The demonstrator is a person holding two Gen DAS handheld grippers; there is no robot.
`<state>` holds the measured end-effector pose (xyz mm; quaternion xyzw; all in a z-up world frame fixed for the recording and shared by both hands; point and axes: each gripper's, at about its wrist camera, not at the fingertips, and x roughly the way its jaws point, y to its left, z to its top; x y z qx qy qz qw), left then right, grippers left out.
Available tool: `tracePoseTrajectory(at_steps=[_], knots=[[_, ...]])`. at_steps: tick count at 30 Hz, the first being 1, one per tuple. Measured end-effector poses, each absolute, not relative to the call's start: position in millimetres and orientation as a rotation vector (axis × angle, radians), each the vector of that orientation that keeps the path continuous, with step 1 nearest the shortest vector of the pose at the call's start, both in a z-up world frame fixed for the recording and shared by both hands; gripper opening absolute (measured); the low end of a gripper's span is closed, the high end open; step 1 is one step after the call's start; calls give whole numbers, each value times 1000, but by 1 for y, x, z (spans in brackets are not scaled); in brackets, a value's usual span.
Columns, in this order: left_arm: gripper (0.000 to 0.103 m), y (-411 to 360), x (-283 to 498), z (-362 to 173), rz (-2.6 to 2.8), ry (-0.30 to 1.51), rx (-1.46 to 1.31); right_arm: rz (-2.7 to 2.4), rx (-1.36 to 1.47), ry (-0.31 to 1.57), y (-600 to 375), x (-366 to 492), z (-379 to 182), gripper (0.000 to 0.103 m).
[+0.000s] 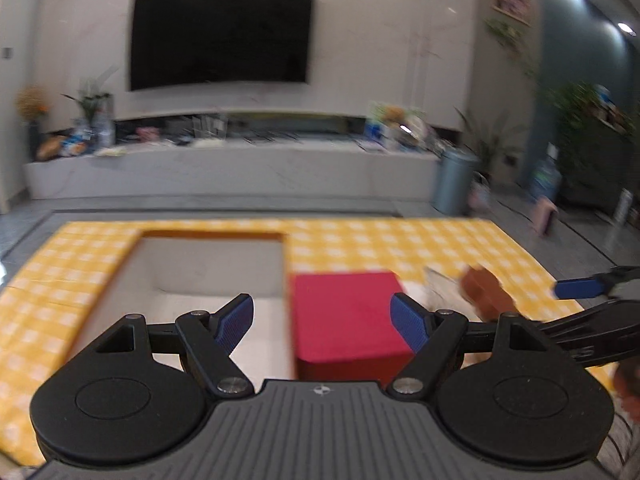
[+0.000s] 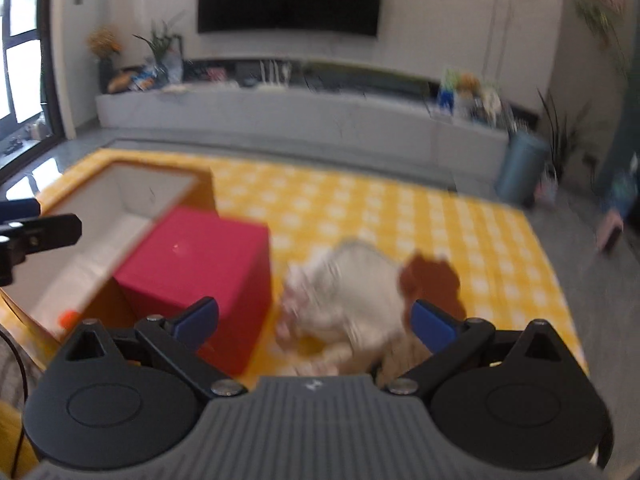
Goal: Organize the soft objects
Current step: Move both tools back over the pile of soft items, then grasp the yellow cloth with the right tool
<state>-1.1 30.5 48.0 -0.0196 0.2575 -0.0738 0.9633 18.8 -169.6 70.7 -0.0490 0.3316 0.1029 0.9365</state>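
Left wrist view, left to right. An open orange-walled storage box with a pale lining (image 1: 208, 268) stands at ten o'clock on the desk under its yellow-and-white checked cloth (image 1: 60, 264); what shows of its inside holds nothing, though the near floor is hidden by the tool. The left tool (image 1: 322, 318) hangs above with its blue pads (image 1: 236, 320) spread wide apart, gripping nothing. A red, soft-looking cube-shaped block (image 1: 346, 316) sits at twelve o'clock, touching the box's right wall. At two o'clock lies a white plush toy with a brown patch (image 1: 476, 292), blurred. The right tool's blue tip enters at three o'clock.

Right wrist view, left to right. The box (image 2: 120, 216) lies at ten o'clock; a small orange object (image 2: 67, 317) shows near its closest corner, and whether it is inside cannot be told. The red block (image 2: 200, 272) is at eleven o'clock. The right tool (image 2: 316, 322) is likewise spread wide and empty, poised over the plush toy (image 2: 352, 296) at twelve to one o'clock.

Handling, as a judgement: the toy looks light, limp and compressible, not fragile; a pinch across its bulky white body should hold better than one on a loose limb. The block appears too broad for the pads except at an edge or corner, if it yields.
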Motion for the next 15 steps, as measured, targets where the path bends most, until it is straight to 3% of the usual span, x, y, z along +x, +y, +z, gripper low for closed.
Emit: tracePoseTrajectory(at_steps=[5, 15], knots=[[92, 9, 8, 22, -278, 575, -51, 165, 29, 754, -193, 28, 30, 100], [92, -18, 18, -19, -404, 676, 20, 165, 199, 869, -212, 48, 0, 100]])
